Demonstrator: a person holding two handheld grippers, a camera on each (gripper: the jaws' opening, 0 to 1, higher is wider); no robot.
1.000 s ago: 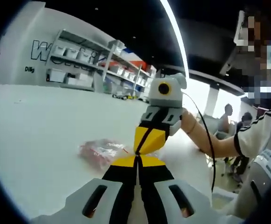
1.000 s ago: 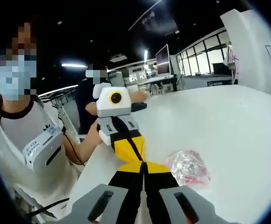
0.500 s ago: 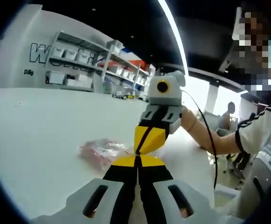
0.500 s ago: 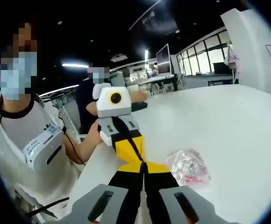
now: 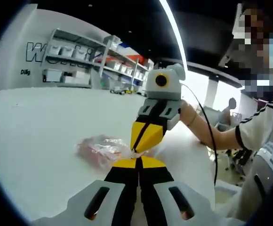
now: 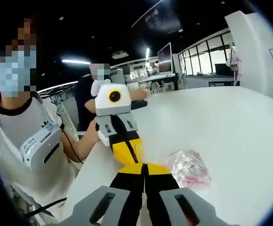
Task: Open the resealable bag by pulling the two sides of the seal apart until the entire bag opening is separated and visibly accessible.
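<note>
1. The left gripper [image 5: 137, 162] has its yellow-tipped jaws pressed together, tips meeting the right gripper's nose to nose just above the table [image 5: 37, 127].
2. The right gripper [image 6: 145, 168] is likewise clenched; its jaws stand closed with no gap between the tips.
3. The bag [image 5: 101, 149], clear plastic with reddish contents, lies crumpled on the white table. In the left gripper view it sits just left of the meeting tips, one corner reaching up to them.
4. Clear film is visible at the junction of the two pairs of tips; both grippers appear to pinch the bag's edge there, though the seal itself is too small to make out.
5. In the right gripper view the bag [image 6: 190, 168] rests just right of the tips, most of it flat on the table [image 6: 230, 136].
6. A person [image 6: 26, 136] in a white shirt holds both tools, forearm [image 5: 207, 136] extended over the table edge.
7. Shelving [image 5: 87, 66] with bins stands along the far wall.
</note>
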